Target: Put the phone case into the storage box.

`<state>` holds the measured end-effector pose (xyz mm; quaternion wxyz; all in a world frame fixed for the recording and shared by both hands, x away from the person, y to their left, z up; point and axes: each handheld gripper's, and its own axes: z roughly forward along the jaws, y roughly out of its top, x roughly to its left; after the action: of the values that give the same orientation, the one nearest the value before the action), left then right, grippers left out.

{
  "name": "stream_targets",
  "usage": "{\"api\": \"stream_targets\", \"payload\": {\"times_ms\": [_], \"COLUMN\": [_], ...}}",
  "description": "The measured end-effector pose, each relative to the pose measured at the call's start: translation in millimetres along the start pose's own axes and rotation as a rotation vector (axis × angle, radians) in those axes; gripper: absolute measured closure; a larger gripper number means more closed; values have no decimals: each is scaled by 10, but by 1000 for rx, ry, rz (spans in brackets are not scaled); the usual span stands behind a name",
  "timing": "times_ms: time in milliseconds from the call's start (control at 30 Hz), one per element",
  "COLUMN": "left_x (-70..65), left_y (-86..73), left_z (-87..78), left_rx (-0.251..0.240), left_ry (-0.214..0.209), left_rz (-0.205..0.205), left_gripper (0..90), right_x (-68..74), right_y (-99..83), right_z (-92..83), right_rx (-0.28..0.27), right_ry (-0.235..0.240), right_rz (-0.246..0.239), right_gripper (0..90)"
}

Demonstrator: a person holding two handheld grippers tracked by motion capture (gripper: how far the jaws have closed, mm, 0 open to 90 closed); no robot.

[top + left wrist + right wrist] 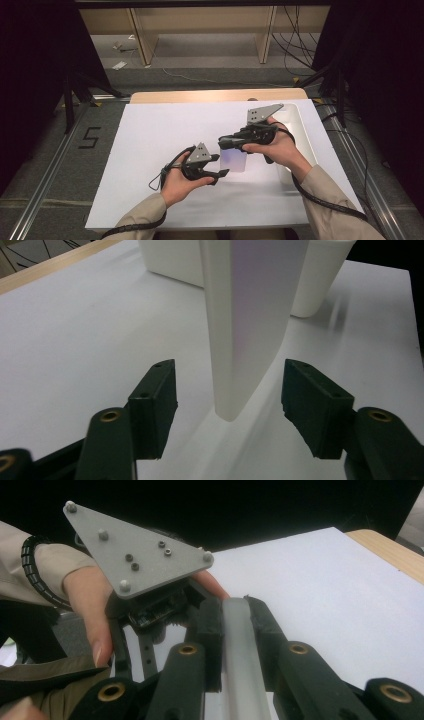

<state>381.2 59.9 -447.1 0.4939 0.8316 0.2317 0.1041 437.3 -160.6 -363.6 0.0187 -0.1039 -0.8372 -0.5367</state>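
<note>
The right gripper [235, 611] clamps the white plate [250, 325], which hangs untouched between the left gripper's [227, 400] half-open jaws.

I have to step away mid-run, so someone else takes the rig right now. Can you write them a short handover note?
Right claw: shut on the white plastic piece, gripping its top edge and holding it upright above the white table sheet.
Left claw: open, one finger on each side of the piece's lower end, not touching it.
White bin: stands on the right side of the sheet, beyond the piece.
Done: piece picked up and presented to the left claw.
Left: probably close the left claw on the lower end; what follows cannot be told from here.
</note>
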Motion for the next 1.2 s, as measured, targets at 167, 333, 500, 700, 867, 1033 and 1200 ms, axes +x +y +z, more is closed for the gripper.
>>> {"api": "stream_targets", "payload": {"times_ms": [167, 333, 500, 700, 867, 1033, 1200], "left_x": [4, 4, 3, 5, 32, 32, 28], "left_y": [-8, -2, 16, 17, 36, 49, 53], "left_z": [11, -5, -29, -37, -72, -92, -89], "left_rx": [0, -15, -32, -34, -30, -28, -24], "left_ry": [-12, -9, -22, -46, -62, -68, -92], "left_rz": [8, 29, 47, 43, 31, 31, 28], "left_gripper": [453, 531, 616, 678, 725, 752, 767], "right_x": [2, 10, 12, 18, 25, 29, 32], "right_y": [-9, -11, -14, -16, -13, -4, -8], "right_z": [19, 26, 33, 41, 43, 32, 20], "right_rx": [1, 2, -7, -3, -13, -22, -14], "right_ry": [9, 16, 28, 34, 53, 70, 85], "right_rz": [1, 5, 5, -2, -3, -8, -14], "right_gripper": [798, 798, 798, 798, 797, 791, 789]}}
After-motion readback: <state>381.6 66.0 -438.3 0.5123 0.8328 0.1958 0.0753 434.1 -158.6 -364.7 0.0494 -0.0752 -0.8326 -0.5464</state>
